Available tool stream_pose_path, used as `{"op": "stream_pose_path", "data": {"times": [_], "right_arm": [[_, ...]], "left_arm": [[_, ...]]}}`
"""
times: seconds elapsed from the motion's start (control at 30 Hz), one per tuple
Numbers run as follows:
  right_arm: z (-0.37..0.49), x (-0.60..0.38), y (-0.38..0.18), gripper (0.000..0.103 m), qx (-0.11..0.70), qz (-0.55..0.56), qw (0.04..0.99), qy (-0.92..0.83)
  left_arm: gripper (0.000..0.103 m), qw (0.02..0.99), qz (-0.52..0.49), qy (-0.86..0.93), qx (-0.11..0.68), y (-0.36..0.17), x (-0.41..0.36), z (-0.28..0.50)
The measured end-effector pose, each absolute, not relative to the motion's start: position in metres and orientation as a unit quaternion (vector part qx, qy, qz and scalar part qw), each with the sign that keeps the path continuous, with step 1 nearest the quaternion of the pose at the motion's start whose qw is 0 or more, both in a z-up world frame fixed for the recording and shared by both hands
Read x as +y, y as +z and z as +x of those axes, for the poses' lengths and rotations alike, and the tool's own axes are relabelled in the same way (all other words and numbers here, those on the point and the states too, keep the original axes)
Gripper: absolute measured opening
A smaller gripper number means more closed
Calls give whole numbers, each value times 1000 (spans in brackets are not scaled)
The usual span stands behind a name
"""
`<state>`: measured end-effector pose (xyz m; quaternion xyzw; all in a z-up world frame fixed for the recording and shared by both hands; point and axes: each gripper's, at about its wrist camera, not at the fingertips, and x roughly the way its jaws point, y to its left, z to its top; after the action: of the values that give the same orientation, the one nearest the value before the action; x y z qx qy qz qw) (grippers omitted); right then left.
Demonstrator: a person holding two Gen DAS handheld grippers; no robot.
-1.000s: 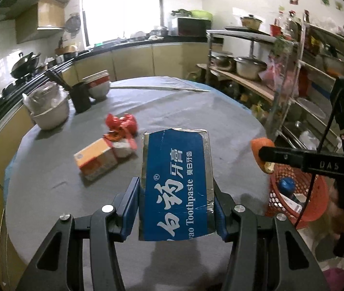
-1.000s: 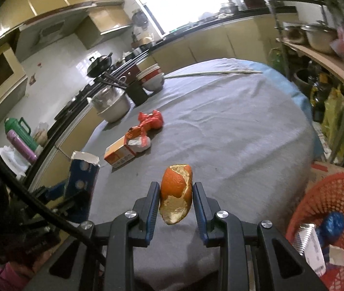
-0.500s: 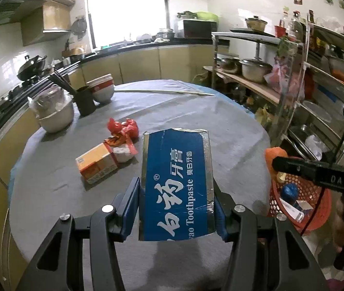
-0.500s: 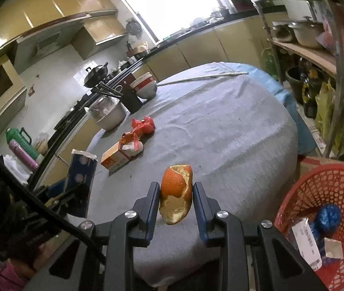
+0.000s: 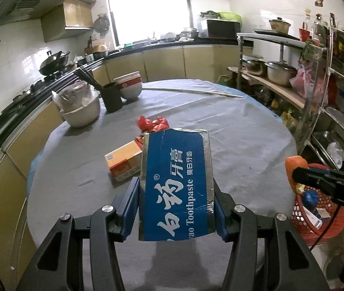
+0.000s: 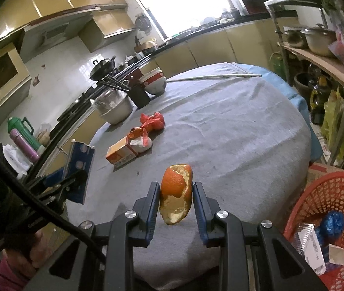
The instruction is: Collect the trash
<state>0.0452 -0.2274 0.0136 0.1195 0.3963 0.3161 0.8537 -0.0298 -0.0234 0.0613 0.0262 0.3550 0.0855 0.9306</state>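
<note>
Orange peel [image 6: 176, 194] is pinched in the right hand-held gripper [image 6: 176, 202], toothpaste box [image 5: 176, 184] clamped in the left hand-held gripper [image 5: 175, 208], above the tabletop [image 6: 232, 131]; both should be released only once carried squarely over the red basket [image 6: 327, 194].

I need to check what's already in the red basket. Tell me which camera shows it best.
The right wrist view: the red basket sits open at lower right, with a blue wad and white packaging visible inside. In the left wrist view the basket is partly hidden behind the right gripper and its orange peel.
</note>
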Motion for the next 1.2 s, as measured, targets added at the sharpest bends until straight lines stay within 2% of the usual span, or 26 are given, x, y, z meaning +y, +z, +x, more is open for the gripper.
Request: {"op": "stream_pose_path", "data": {"times": [0.57, 1.2], "right_arm": [[33, -194, -3, 30, 419, 84, 836, 345], [44, -242, -7, 32, 412, 125, 847, 312]], "left_arm": [[55, 904, 38, 136, 404, 39, -14, -26], [55, 899, 83, 97, 418, 37, -63, -4]]}}
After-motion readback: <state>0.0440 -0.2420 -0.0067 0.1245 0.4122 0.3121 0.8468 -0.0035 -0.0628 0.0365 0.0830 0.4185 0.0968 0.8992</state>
